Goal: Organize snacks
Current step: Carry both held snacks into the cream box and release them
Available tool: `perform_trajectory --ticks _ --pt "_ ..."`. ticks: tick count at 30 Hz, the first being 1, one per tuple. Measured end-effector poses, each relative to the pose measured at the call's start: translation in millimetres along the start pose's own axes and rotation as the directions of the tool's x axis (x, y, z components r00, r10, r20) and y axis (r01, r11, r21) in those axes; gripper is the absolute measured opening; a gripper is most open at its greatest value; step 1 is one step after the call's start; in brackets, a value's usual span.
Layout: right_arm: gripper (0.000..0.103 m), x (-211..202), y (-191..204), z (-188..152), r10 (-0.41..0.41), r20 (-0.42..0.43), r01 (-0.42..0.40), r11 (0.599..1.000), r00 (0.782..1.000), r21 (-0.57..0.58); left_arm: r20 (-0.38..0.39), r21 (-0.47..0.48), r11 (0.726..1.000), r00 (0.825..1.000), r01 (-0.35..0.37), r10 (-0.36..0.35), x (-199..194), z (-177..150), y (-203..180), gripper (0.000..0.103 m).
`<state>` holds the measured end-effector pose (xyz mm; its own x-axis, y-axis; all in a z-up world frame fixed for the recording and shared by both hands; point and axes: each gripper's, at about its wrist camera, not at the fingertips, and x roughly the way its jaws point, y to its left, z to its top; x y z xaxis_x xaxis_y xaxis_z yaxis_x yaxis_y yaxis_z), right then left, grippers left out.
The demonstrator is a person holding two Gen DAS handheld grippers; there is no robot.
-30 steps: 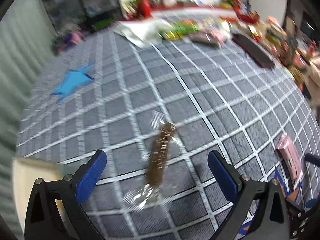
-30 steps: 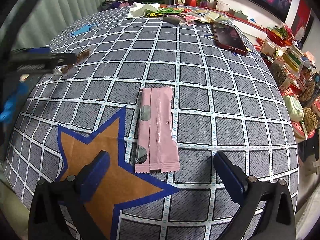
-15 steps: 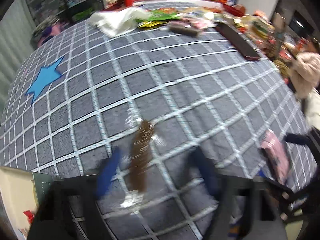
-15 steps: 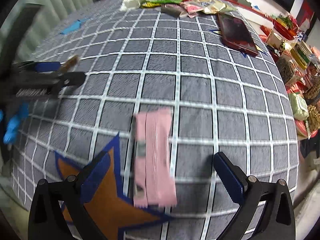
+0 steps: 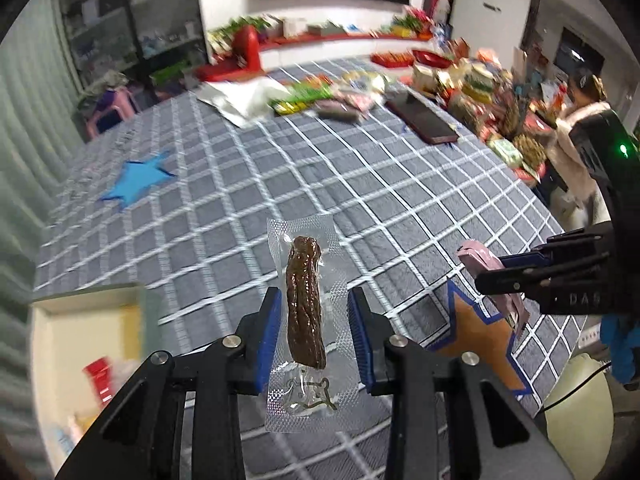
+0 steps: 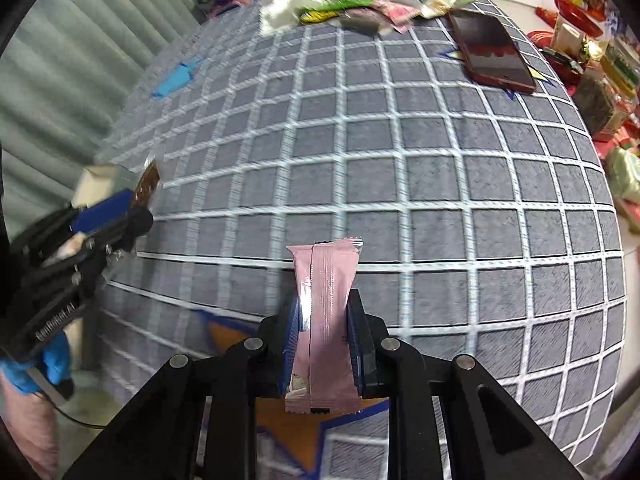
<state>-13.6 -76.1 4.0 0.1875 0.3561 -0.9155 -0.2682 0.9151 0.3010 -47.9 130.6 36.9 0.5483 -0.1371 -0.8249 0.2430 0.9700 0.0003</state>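
Observation:
My left gripper (image 5: 314,322) is shut on a clear vacuum pack holding a brown snack stick (image 5: 305,304), lifted above the grey checked tablecloth (image 5: 360,184). My right gripper (image 6: 324,342) is shut on a pink snack packet (image 6: 325,312), also lifted off the cloth. The right gripper shows in the left wrist view (image 5: 500,274) with the pink packet (image 5: 478,258) in it. The left gripper shows at the left of the right wrist view (image 6: 132,210), with the brown snack (image 6: 147,182) sticking up.
An open box (image 5: 76,344) with items inside sits at the table's near left. An orange star (image 5: 476,332) and a blue star (image 5: 138,180) mark the cloth. A pile of snacks (image 5: 332,94) and a dark red phone (image 6: 492,50) lie at the far side.
Both grippers have closed from open: the left on the brown snack pack, the right on the pink packet. Both packs have been lifted off the cloth.

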Motion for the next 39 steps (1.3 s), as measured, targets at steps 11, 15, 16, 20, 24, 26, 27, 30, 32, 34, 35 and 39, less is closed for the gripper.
perform_trajectory --ticks 11,15,16,20,24,26,27,30,32,34,35,39 --pt "0.024 -5 141 19 0.097 0.007 -0.093 0.97 0.995 -0.224 0.027 -0.206 0.967 0.987 -0.148 0.157 -80 -64 106 0.038" --pt "0.024 14 206 27 0.129 -0.019 -0.128 0.94 0.992 -0.315 0.0 -0.275 0.938 0.976 -0.211 0.219 -91 -90 144 0.038" --pt "0.024 20 220 29 0.14 -0.032 -0.143 0.933 0.99 -0.33 -0.008 -0.287 0.933 0.974 -0.218 0.225 -93 -97 151 0.038" --pt "0.024 45 268 32 0.161 -0.076 -0.178 0.909 0.984 -0.378 -0.043 -0.321 0.917 0.971 -0.234 0.233 -92 -117 170 0.038" --pt "0.024 72 301 36 0.153 -0.114 -0.186 0.898 0.982 -0.398 -0.074 -0.367 0.902 0.973 -0.23 0.218 -83 -134 180 0.043" --pt "0.024 85 315 38 0.107 -0.109 -0.144 0.893 0.988 -0.426 -0.101 -0.385 0.887 0.967 -0.255 0.234 -77 -142 182 0.046" --pt "0.024 89 319 38 0.085 -0.107 -0.124 0.891 0.991 -0.437 -0.111 -0.388 0.883 0.964 -0.265 0.241 -74 -144 182 0.055" --pt "0.047 101 326 42 0.026 -0.119 -0.078 0.887 0.992 -0.455 -0.103 -0.418 0.873 0.968 -0.25 0.228 -75 -152 183 0.085" --pt "0.097 94 327 41 0.031 -0.099 -0.073 0.886 0.995 -0.457 -0.063 -0.438 0.875 0.978 -0.205 0.197 -81 -157 183 0.086" --pt "0.099 82 326 41 0.024 -0.065 -0.052 0.882 0.998 -0.468 -0.044 -0.45 0.872 0.981 -0.19 0.191 -87 -159 183 0.09" --pt "0.099 79 325 42 0.013 -0.067 -0.043 0.881 0.998 -0.471 -0.046 -0.456 0.868 0.979 -0.196 0.197 -89 -158 183 0.094" --pt "0.1 62 323 43 0.0 -0.089 -0.043 0.874 0.996 -0.485 -0.054 -0.465 0.866 0.983 -0.182 0.177 -97 -155 183 0.103"
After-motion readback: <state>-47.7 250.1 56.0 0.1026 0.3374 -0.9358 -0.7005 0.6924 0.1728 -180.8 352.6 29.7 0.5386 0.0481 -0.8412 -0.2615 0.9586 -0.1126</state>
